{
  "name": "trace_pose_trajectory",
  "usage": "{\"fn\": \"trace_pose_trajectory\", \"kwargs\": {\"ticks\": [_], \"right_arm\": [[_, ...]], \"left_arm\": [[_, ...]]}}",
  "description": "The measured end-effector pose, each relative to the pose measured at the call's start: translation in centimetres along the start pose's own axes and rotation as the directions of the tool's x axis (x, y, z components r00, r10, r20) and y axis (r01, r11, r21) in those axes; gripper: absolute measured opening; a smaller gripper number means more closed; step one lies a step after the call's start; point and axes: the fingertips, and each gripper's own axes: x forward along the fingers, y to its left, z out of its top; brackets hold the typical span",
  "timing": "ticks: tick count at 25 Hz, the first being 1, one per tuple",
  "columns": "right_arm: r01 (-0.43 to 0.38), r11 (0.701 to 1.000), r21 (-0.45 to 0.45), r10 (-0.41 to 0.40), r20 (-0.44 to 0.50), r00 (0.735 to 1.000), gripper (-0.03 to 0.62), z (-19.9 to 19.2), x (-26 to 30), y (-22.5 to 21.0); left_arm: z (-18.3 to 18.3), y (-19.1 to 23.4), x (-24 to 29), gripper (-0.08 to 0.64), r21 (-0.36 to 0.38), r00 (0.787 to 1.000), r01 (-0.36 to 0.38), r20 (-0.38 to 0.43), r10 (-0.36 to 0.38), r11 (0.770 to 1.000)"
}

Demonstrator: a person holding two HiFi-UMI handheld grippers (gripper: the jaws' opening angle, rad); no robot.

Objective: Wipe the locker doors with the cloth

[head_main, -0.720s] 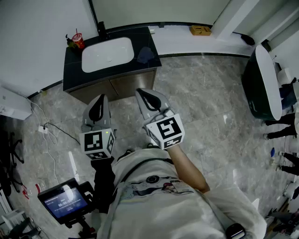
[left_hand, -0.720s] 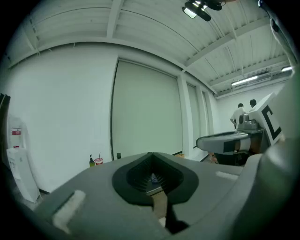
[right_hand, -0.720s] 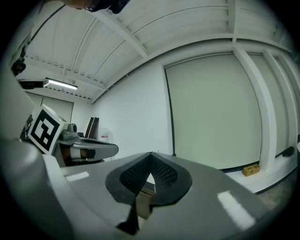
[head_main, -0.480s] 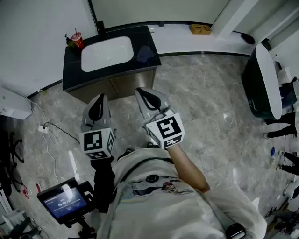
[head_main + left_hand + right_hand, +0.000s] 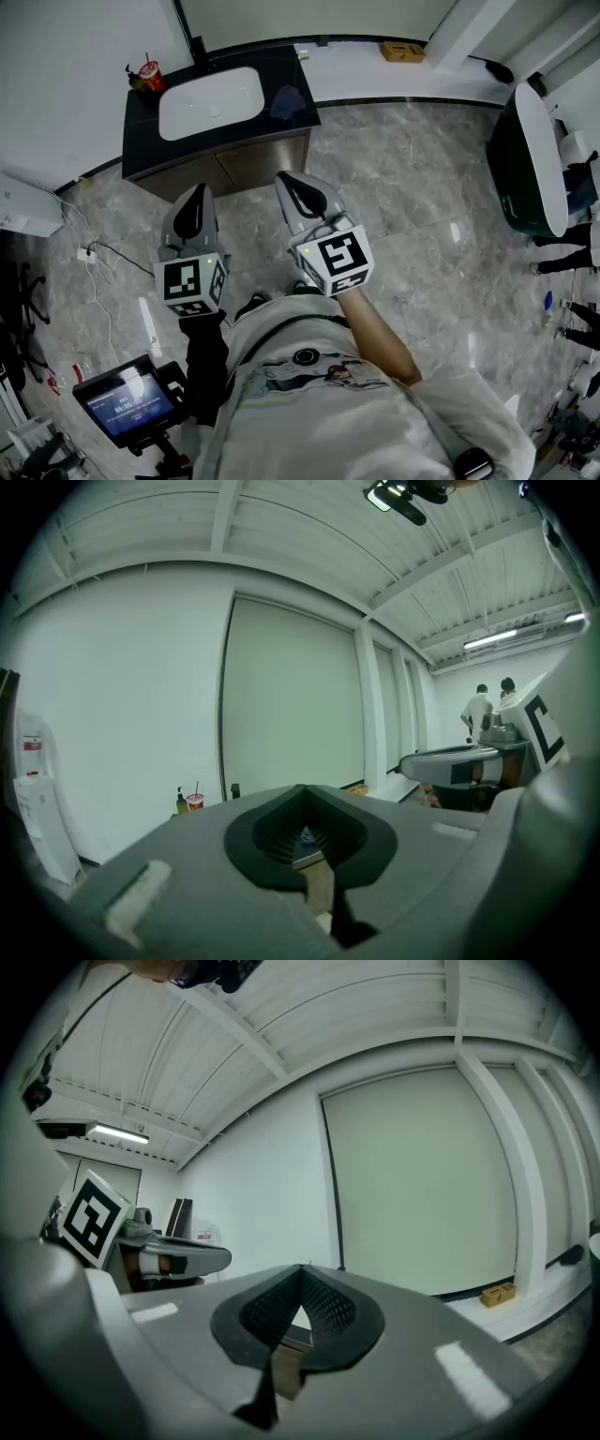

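Note:
A blue cloth [image 5: 289,103] lies crumpled on the black counter [image 5: 141,141] to the right of the white sink [image 5: 211,101]. Below the counter are brown cabinet doors [image 5: 251,164], closed. My left gripper [image 5: 192,214] and right gripper [image 5: 300,194] are held side by side above the marble floor, a short way in front of those doors and pointing toward them. Each is shut with nothing between its jaws, as the left gripper view [image 5: 305,803] and the right gripper view [image 5: 300,1288] show. Neither touches the cloth or the doors.
A red cup [image 5: 150,75] and a bottle stand at the counter's back left corner. A cardboard box [image 5: 401,51] sits on the white ledge. At the right stands a dark rounded machine [image 5: 525,169]. A lit screen [image 5: 122,403] and floor cables [image 5: 94,258] are at the left.
The head view has shifted slightly, so the counter sits a little higher in the picture. Both grippers keep their places and stay shut.

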Motion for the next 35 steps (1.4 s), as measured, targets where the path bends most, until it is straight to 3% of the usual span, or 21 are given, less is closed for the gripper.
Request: {"fn": "trace_pose_trajectory", "kwargs": {"ticks": [8,17,25,30,35], "right_arm": [[0.056,0.998,0.032,-0.056,-0.002,0.998,0.005,-1.4,-3.0,-6.1],[0.033,0.997,0.063,-0.032,-0.014,0.999,0.005,-2.9,-4.1,-8.5],[0.023,0.998,0.057,-0.021,-0.041,0.999,0.005,-3.7,-0.3,-8.5],[0.087,0.995,0.054,-0.083,-0.079,0.993,0.005,-4.5,5.8,-10.3],[0.130,0.990,0.047,-0.126,-0.078,0.989,0.006,-4.5,6.4,-12.2]], "left_arm": [[-1.7,-1.6,1.2,0.003,-0.019,0.999,-0.043,-0.032,0.042,0.999],[-3.0,-3.6,2.8,0.003,-0.017,0.996,-0.061,-0.071,0.060,0.998],[-3.7,-1.1,5.5,0.003,-0.025,0.996,-0.049,-0.080,0.047,0.998],[-3.6,3.8,10.9,0.003,-0.030,0.997,-0.017,-0.073,0.014,0.999],[-2.4,4.3,12.3,0.003,-0.005,0.999,0.002,-0.049,-0.002,1.000]]}}
